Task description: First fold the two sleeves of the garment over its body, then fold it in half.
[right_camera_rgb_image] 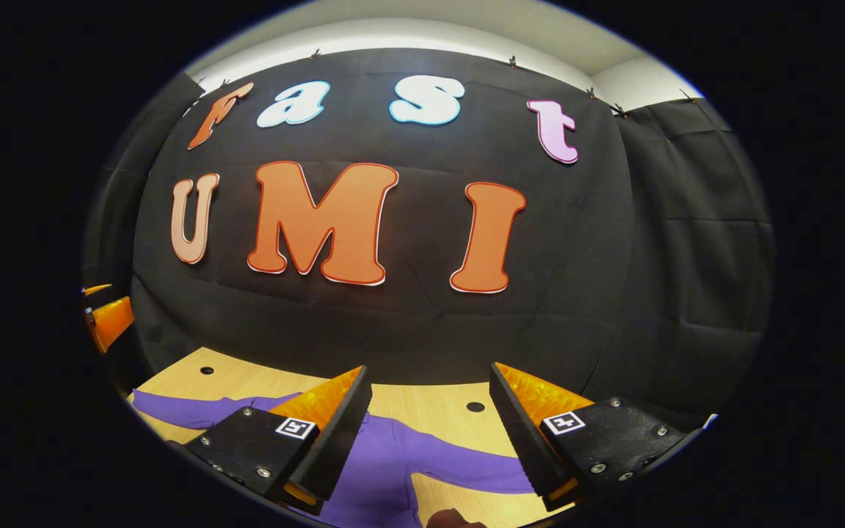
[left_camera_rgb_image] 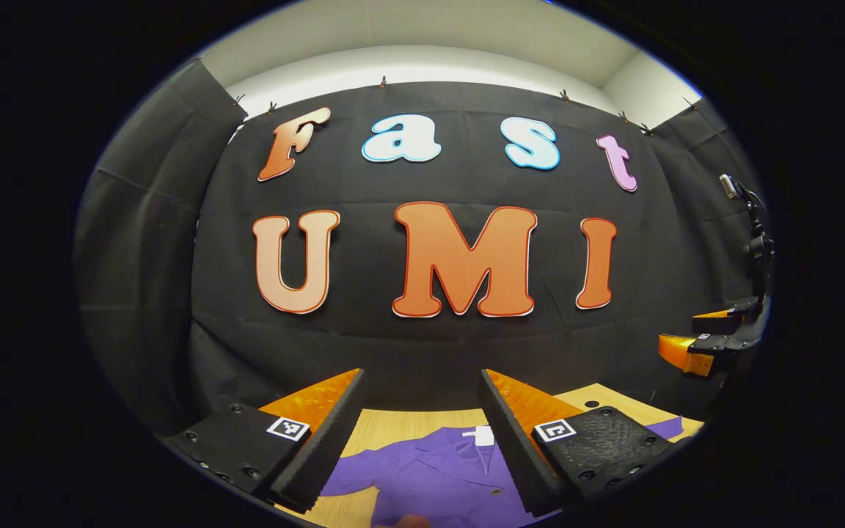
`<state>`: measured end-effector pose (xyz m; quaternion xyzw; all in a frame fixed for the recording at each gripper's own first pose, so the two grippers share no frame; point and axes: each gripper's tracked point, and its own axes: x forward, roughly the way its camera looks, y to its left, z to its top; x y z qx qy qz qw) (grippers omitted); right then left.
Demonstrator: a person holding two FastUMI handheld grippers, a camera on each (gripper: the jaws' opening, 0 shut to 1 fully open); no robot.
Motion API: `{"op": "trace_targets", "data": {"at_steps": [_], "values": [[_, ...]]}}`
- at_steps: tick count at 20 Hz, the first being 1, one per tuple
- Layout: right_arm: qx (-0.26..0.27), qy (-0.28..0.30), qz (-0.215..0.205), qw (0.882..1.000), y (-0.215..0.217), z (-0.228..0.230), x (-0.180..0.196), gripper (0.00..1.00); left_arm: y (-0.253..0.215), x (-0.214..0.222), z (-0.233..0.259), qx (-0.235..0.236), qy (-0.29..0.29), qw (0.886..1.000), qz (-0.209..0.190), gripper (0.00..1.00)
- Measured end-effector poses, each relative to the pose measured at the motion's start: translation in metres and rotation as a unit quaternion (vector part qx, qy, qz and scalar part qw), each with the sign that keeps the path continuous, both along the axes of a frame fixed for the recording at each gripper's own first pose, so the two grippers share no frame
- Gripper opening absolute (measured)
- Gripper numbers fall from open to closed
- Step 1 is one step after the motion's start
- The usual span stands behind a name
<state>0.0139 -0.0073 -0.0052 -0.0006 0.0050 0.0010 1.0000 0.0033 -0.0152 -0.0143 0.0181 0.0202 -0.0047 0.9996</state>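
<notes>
A purple shirt (left_camera_rgb_image: 437,469) lies flat on the wooden table (left_camera_rgb_image: 400,424), its collar and white label facing the wall. My left gripper (left_camera_rgb_image: 422,381) hangs open above the shirt's collar area, nothing between its fingers. In the right gripper view the shirt (right_camera_rgb_image: 393,462) spreads its sleeves across the table (right_camera_rgb_image: 422,403), one sleeve reaching left and one right. My right gripper (right_camera_rgb_image: 430,378) is open above the shirt, holding nothing. The right gripper (left_camera_rgb_image: 697,345) also appears at the far right of the left gripper view, and the left gripper (right_camera_rgb_image: 103,315) at the left edge of the right gripper view.
The black cloth wall rises just behind the table's far edge. Small round holes (right_camera_rgb_image: 475,406) dot the tabletop. A black stand with a small device (left_camera_rgb_image: 749,220) rises at the right in the left gripper view.
</notes>
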Motion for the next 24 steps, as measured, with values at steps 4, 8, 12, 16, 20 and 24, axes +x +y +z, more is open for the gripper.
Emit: {"op": "trace_targets", "data": {"at_steps": [4,8,12,16,20,24], "values": [[0.01,0.01,-0.013,1.0,-0.014,-0.011,0.008,0.97,-0.001,0.002,0.003,0.01,-0.004,1.0,0.004,0.95],[-0.003,0.026,-0.041,0.999,-0.039,-0.03,0.015,0.97,0.0,0.0,0.01,0.019,-0.015,1.0,0.008,0.95],[-0.012,0.051,-0.067,0.996,-0.065,-0.055,0.024,0.97,0.001,0.001,0.012,0.029,-0.018,0.999,0.017,0.95],[-0.015,0.086,-0.101,0.991,-0.098,-0.087,0.031,0.97,0.001,0.001,0.013,0.033,-0.019,0.999,0.023,0.95],[0.0,0.132,-0.12,0.984,-0.132,-0.124,0.034,0.97,0.004,0.001,0.012,0.034,-0.014,0.999,0.033,0.96],[0.008,0.201,-0.143,0.969,-0.163,-0.175,0.038,0.97,0.003,0.0,0.01,0.038,-0.012,0.998,0.043,0.95]]}}
